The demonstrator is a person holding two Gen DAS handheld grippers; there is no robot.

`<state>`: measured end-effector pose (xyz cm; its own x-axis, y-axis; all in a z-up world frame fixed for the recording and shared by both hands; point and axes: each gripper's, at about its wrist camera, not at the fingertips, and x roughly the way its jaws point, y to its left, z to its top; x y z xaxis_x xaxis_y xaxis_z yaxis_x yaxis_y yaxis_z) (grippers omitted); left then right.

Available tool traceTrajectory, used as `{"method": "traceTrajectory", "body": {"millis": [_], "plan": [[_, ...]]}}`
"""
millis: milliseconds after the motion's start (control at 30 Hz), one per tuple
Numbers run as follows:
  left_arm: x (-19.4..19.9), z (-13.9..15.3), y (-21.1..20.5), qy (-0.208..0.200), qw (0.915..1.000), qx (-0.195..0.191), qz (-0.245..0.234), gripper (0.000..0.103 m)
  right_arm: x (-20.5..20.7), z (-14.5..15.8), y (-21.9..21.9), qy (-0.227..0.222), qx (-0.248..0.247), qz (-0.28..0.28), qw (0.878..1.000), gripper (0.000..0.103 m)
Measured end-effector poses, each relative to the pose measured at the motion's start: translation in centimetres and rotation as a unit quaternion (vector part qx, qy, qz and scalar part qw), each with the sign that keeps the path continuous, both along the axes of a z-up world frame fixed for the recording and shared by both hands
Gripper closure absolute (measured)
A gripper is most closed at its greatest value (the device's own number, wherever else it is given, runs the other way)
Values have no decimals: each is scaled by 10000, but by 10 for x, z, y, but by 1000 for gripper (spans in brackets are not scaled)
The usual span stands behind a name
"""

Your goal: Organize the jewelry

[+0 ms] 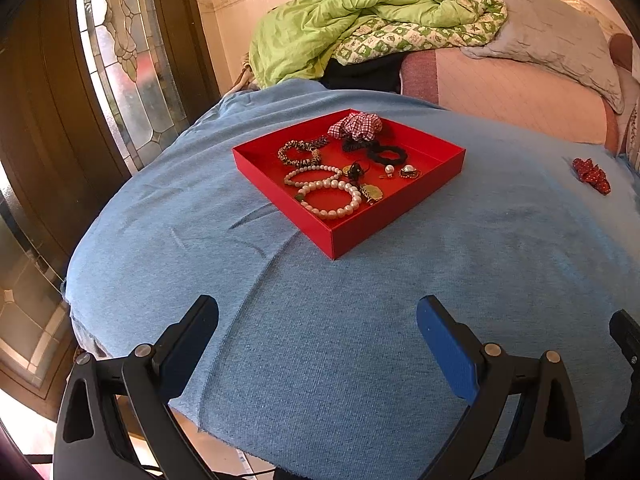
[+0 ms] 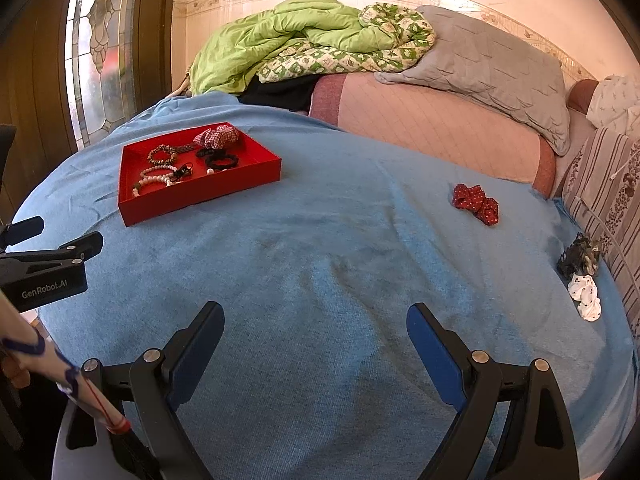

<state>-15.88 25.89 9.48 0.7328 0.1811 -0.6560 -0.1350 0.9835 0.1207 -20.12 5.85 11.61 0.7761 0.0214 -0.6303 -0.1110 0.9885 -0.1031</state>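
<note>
While the blue cloth (image 2: 320, 264) spreads wide over the desk with the bed and its green quilt (image 2: 288, 36) behind, the red tray (image 2: 208, 194) sits toward the far left and already carries most of the haul: pearl bracelets (image 1: 332, 196), a leopard-print band (image 1: 298, 151), black hair ties (image 1: 384, 152), a checked scrunchie (image 1: 356, 124) at the back wall, and small earrings (image 1: 408, 171) near the right side. Out on the cloth, well apart from the tray, lies the red dotted scrunchie (image 2: 476, 203), and further right, close to the cloth's edge, a dark hair claw (image 2: 580, 258) sits just beside a white scrunchie (image 2: 585, 295). Both tools hang back over the near edge: the right gripper (image 2: 316, 336) is spread wide with nothing between its blue pads, and the left gripper (image 1: 318, 328) is equally wide and empty, facing the tray. My read is that the red scrunchie is the next pick, and it falls to the right side. Doing it well likely means coming down over the middle of the fabric bunch, closing on a thick fold rather than a loose edge, and keeping the fingertips from snagging the blue cloth underneath. For the drop, the front right of the tray looks barest, so aim there and clear the rim before letting go.
</note>
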Motion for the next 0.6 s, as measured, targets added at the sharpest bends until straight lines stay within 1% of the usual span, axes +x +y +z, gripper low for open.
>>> {"method": "traceTrajectory", "body": {"millis": [600], "plan": [[-1, 0, 2, 10, 10000, 1, 2, 4, -2, -2, -1, 25, -38, -3, 10000, 8]]}}
